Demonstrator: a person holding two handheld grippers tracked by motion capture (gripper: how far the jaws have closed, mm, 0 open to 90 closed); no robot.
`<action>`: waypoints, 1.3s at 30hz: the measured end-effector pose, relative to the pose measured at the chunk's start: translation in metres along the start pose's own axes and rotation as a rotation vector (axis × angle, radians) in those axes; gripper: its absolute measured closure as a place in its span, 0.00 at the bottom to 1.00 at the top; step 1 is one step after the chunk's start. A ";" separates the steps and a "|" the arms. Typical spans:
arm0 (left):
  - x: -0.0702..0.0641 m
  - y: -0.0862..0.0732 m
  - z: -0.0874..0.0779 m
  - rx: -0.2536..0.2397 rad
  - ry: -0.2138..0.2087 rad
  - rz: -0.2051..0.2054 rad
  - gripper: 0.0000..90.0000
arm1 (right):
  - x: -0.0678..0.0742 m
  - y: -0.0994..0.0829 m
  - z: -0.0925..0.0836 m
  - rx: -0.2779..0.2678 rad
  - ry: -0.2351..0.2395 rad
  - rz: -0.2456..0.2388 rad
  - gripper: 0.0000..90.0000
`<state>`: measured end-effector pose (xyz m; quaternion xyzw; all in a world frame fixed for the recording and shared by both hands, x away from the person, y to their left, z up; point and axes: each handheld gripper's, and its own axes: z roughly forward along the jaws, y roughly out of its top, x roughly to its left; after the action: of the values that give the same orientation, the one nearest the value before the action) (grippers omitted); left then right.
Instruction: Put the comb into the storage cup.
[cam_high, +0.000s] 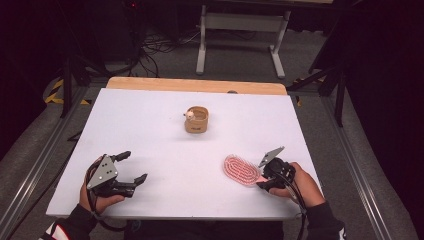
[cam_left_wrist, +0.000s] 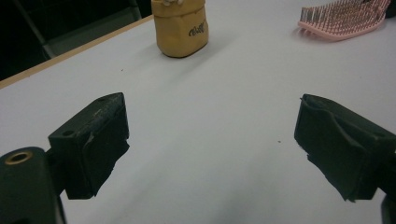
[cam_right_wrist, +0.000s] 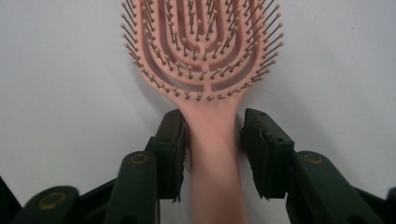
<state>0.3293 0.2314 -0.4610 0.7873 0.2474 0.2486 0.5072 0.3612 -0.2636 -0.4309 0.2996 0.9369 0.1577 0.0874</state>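
- Clearly, the right gripper (cam_right_wrist: 212, 154) brackets the pink hairbrush (cam_right_wrist: 205, 60) handle, one pad touching, the other just apart; lifting now, it may slip.
- Left gripper (cam_left_wrist: 210, 144) stands wide open, holding nothing.

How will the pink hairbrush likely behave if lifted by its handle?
The pink hairbrush looks like hard plastic, so it probably stays stiff. Its vented, open head suggests it is light. The smooth handle sits between the right claw pads, with a gap at one pad; it might slip or pivot.
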 end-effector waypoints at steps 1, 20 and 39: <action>0.000 0.000 0.000 0.000 -0.001 0.000 0.13 | 0.000 0.001 0.000 0.000 0.007 -0.005 0.70; 0.001 0.000 0.001 0.010 -0.002 -0.009 0.13 | 0.002 -0.006 0.000 -0.068 0.017 -0.041 0.77; 0.000 0.000 0.003 0.018 -0.001 -0.004 0.12 | 0.002 -0.007 -0.006 -0.345 -0.076 -0.015 0.78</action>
<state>0.3312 0.2300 -0.4620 0.7913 0.2508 0.2452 0.5008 0.3545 -0.2696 -0.4281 0.2791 0.8942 0.3038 0.1741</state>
